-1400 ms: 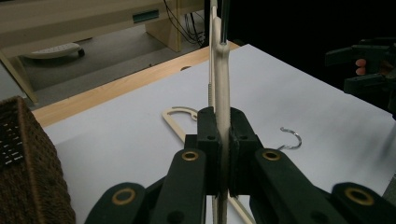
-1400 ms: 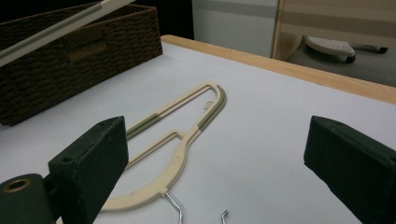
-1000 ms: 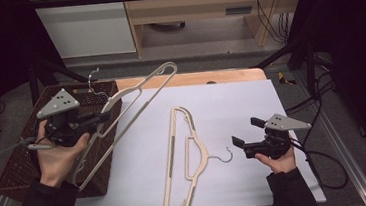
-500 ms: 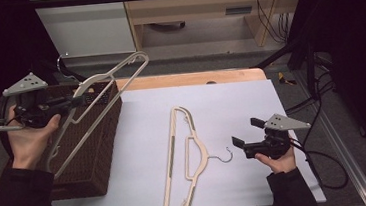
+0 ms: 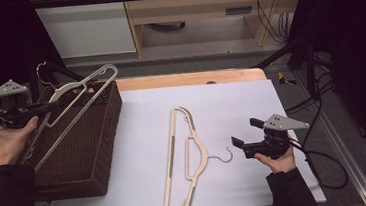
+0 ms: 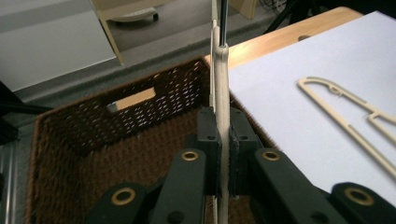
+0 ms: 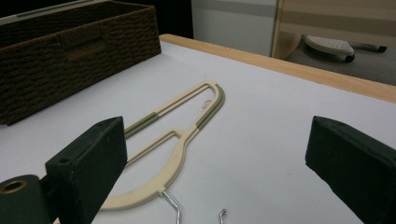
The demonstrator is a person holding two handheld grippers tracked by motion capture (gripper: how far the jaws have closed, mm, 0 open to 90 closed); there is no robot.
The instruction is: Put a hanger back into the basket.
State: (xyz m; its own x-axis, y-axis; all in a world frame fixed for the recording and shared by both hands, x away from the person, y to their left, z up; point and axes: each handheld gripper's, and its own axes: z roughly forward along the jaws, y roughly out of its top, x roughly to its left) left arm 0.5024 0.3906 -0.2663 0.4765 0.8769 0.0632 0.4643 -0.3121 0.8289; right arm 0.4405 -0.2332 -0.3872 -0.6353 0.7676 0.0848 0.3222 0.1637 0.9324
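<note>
In the left gripper view, the held hanger (image 6: 220,88) is showing only its thin edge, and its top is cut off by the picture border, so its shape is hard to read there. The left gripper (image 6: 223,154) is pinching this cream hanger between its pads, with the jaws pressed together on it. In the high view, the same hanger (image 5: 78,104) is hanging tilted over the brown woven basket (image 5: 105,140), with its metal hook pointing up toward the far side. Its lower end is going down inside the basket, but I cannot tell if it is touching the bottom. The basket is looking dark inside, and other contents are hard to make out. The right gripper (image 5: 246,136) is resting with jaws spread wide, holding nothing. The second hanger (image 5: 188,155) is lying flat on the white table (image 5: 251,97), just beside that gripper.
</note>
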